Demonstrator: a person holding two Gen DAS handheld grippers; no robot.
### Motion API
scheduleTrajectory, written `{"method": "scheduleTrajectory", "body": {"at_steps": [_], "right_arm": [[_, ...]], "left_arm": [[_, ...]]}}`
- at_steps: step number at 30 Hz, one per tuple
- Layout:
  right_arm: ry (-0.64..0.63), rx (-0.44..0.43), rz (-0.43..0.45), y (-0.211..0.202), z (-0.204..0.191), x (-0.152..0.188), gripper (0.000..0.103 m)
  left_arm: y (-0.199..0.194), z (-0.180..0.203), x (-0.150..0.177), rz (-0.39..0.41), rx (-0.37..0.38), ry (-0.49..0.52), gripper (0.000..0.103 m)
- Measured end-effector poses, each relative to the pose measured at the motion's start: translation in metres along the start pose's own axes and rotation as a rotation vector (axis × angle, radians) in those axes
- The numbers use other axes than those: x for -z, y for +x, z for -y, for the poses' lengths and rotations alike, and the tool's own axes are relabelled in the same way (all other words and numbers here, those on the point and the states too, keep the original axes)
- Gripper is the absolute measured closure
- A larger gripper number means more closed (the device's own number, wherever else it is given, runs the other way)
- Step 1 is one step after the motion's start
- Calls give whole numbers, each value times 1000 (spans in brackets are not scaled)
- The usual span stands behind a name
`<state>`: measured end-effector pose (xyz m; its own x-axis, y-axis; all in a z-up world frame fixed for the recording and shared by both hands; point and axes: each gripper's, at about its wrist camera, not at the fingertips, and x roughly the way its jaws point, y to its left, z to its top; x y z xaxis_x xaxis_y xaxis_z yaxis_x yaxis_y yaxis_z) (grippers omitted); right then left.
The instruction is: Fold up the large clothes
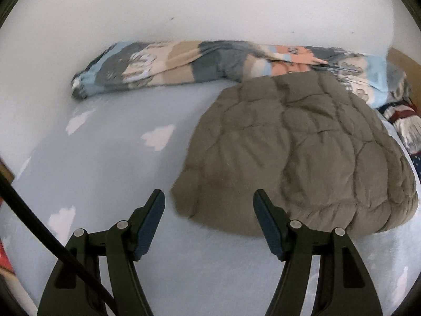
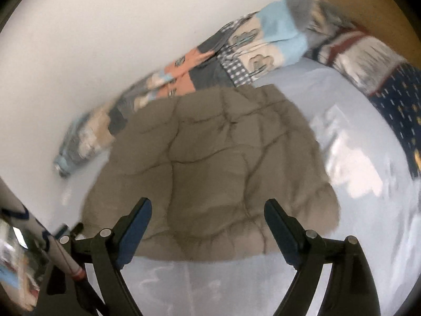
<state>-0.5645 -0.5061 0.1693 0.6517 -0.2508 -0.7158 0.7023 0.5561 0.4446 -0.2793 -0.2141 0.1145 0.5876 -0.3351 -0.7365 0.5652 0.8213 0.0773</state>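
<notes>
An olive-brown quilted puffer garment (image 1: 302,152) lies folded in a compact mound on the pale blue bed sheet (image 1: 118,163). It also shows in the right wrist view (image 2: 210,163). My left gripper (image 1: 209,197) is open and empty, hovering over the garment's near left corner. My right gripper (image 2: 208,208) is open and empty, hovering above the garment's near edge.
A rolled patchwork blanket (image 1: 184,60) lies along the white wall (image 1: 210,5) behind the garment, also in the right wrist view (image 2: 236,52). A fringed red-and-white textile (image 1: 405,121) and a dark blue dotted cloth (image 2: 400,110) sit at the right. A black cable (image 1: 39,223) crosses at lower left.
</notes>
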Motion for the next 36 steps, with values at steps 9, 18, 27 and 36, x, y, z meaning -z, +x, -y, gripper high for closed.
{"method": "scheduleTrajectory", "body": {"at_steps": [9,18,27,36], "right_arm": [[208,-13,-41,-28,55,24,44],[216,19,-98,18,78,20,46],[282,25,-155,39,74,22,41],[353,20,-87,-3,103,16,27]], "left_arm": [[14,-33,3,-86,-14,-94,34],[65,-9,6,-176,-62,30,34],[30,-39,-18,-118,-6,-49,34],[25,-83,-21,-174,65,-227,30]]}}
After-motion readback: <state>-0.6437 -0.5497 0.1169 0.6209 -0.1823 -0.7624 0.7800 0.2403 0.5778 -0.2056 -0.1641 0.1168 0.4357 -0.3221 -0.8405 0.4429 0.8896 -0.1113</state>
